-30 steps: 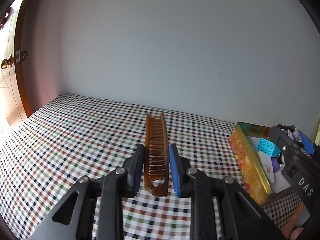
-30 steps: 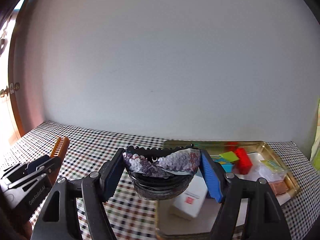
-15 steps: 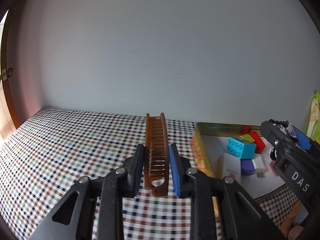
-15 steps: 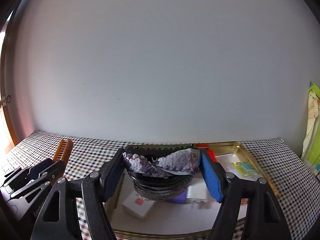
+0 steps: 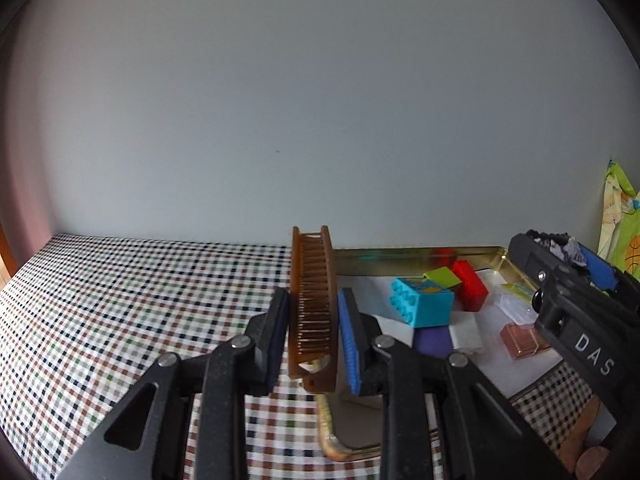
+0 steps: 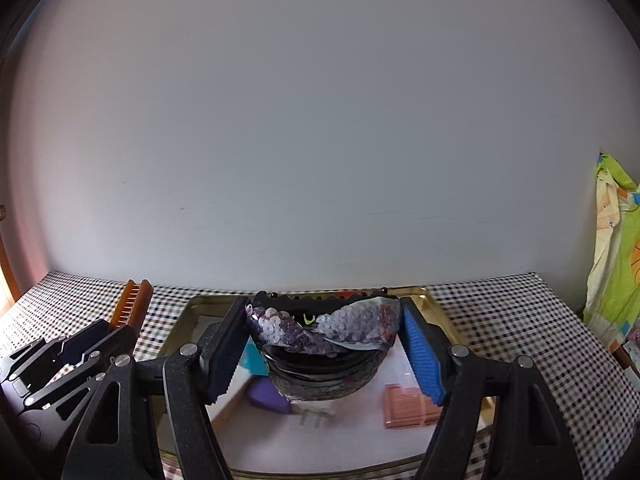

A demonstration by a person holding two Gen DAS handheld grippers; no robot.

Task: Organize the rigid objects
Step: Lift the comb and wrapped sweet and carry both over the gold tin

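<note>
The brown comb is sitting lengthwise between the narrow-set pads of the left gripper, low in the centre of the left wrist frame, hanging over the near left corner of the gold tray. In the right wrist frame the comb's tip is poking up at the lower left. The right gripper is clamping a sequinned hair clip across its width, jaws set about midway, low in the centre of its frame and over the middle of the tray.

Already lying in the tray are a cyan block, a green block, a red block, a purple piece, a white box and a pink case. The checked tablecloth around the tray is showing nothing else loose within view.

So most of the sorting looks done; what seems left is lowering and letting go of these two carried pieces inside the tray, in the bare white patches between the things already there.
</note>
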